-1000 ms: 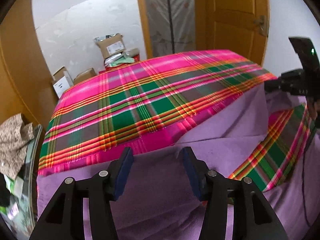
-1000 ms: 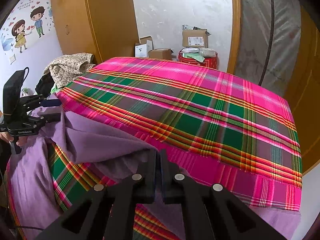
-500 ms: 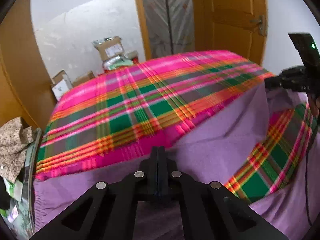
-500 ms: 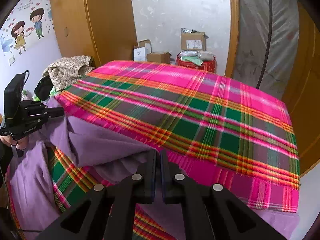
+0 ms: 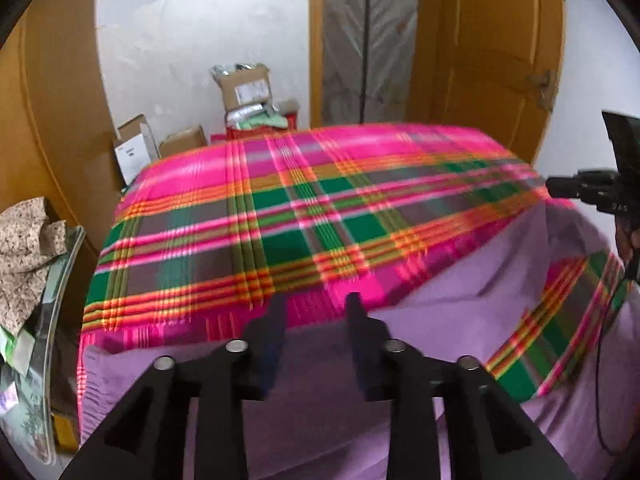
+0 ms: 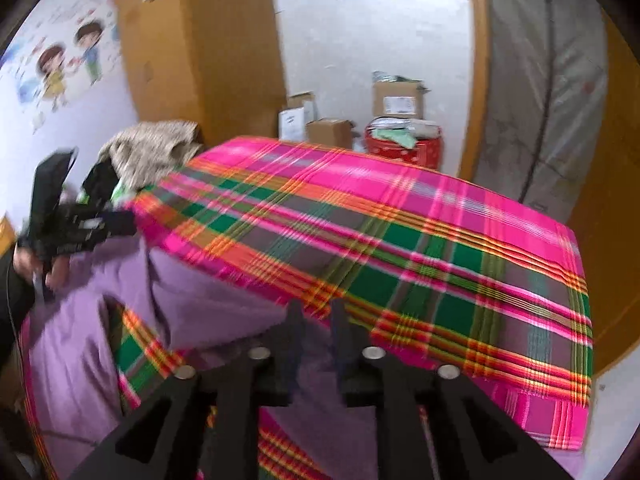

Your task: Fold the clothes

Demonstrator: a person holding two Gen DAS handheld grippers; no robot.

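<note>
A purple garment [image 5: 472, 292] lies spread over the near edge of a bed covered with a pink, green and orange plaid blanket [image 5: 304, 216]; one fold of the garment rises toward the far corner, and a strip of plaid shows between its purple folds.

The left gripper [image 5: 316, 312] hangs over the garment's near hem with its jaws opening; a gap shows between the fingers, with plaid and purple cloth visible beyond it, and no cloth appears pinched, though the frame is blurred by motion. The right gripper [image 6: 316, 316] also has its jaws opening, parted narrowly over the purple fabric just at the plaid edge; whether a thread of cloth clings to a pad is hard to tell in the blur.

Each gripper shows in the other's view, held in a hand [image 6: 28, 256] at the garment's far end.

Behind the bed stand cardboard boxes [image 6: 398, 100], a red container [image 6: 402, 146], and a wooden door [image 5: 488, 52]. A crumpled floral cloth [image 5: 24, 252] sits to the side.
</note>
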